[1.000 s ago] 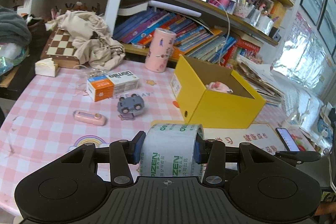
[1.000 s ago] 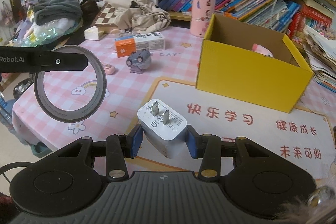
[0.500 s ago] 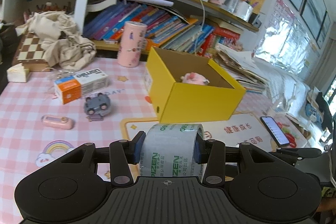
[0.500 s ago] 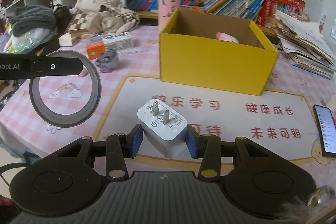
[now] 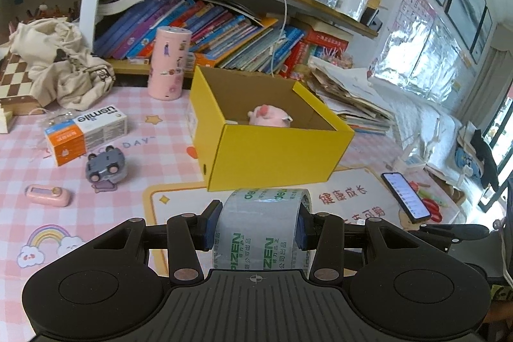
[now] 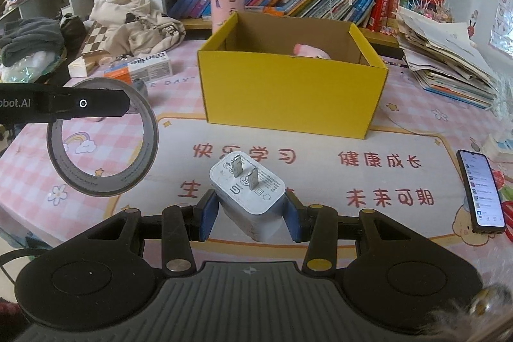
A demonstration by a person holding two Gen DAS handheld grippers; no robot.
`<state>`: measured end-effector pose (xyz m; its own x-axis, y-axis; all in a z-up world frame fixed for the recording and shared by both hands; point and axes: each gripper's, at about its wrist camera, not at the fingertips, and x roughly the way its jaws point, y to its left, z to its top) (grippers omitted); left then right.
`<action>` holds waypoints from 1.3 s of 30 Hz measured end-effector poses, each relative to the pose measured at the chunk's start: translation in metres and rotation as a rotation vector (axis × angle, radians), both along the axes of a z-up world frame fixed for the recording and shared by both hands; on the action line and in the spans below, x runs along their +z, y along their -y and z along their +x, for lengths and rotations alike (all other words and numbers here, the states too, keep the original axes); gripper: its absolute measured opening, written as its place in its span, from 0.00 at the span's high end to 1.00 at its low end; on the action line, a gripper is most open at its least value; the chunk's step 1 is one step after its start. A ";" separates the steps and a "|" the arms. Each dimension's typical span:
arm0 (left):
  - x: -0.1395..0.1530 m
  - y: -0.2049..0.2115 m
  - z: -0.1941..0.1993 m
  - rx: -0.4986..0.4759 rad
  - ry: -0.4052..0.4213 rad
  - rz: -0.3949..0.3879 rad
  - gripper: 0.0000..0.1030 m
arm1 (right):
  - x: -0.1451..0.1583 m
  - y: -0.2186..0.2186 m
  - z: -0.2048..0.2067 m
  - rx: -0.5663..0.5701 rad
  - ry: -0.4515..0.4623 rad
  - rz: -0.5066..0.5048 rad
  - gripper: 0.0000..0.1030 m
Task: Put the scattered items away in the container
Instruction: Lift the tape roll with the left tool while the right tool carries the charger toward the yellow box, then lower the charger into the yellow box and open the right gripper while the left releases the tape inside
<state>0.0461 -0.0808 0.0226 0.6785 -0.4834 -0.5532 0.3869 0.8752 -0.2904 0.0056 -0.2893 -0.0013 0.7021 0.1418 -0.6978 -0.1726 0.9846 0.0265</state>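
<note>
While both hands are loaded up, here's the rundown:

left gripper (image 5: 256,225): jaws pinching a roll of packing tape (image 5: 261,226) by its flat sides, blue pads pressed on both, roll held up off the counter (image 5: 19,188). In the right wrist view you see the same roll side-on as a grey ring (image 6: 102,138) hanging under the black finger.

right gripper (image 6: 251,215): jaws clamped on a white charger plug (image 6: 248,197), prongs pointing up and away, also lifted clear of the counter.

yellow box (image 6: 290,92): open top, sitting on the edge of the printed mat (image 6: 320,178), straight ahead of both grippers but neither is over it. A pink plush toy (image 5: 269,116) is already lying inside.

left out on the pink checked cloth: a toothpaste carton (image 5: 86,133), a little grey toy car (image 5: 105,167) just in front of it, and a small pink gadget (image 5: 48,194) nearer the edge, can't tell what it is exactly.

other stuff: pink canister (image 5: 168,63) standing behind the box, phone (image 6: 481,191) lying on the mat's right side, well apart from the box, crumpled beige cloth (image 5: 61,63) over a chessboard (image 5: 16,79), and packed bookshelves (image 5: 224,21) behind.
</note>
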 end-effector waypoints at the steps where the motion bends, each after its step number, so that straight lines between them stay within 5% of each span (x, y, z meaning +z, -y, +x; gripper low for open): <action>1: 0.000 0.003 0.001 -0.003 -0.001 0.001 0.58 | 0.000 0.003 0.001 -0.002 -0.002 0.001 0.60; 21: 0.006 0.044 0.029 -0.028 0.006 0.010 0.58 | 0.004 0.040 0.031 0.007 0.013 0.009 0.60; 39: 0.046 0.079 0.070 0.014 0.133 -0.014 0.58 | 0.056 0.073 0.088 0.096 0.196 0.022 0.60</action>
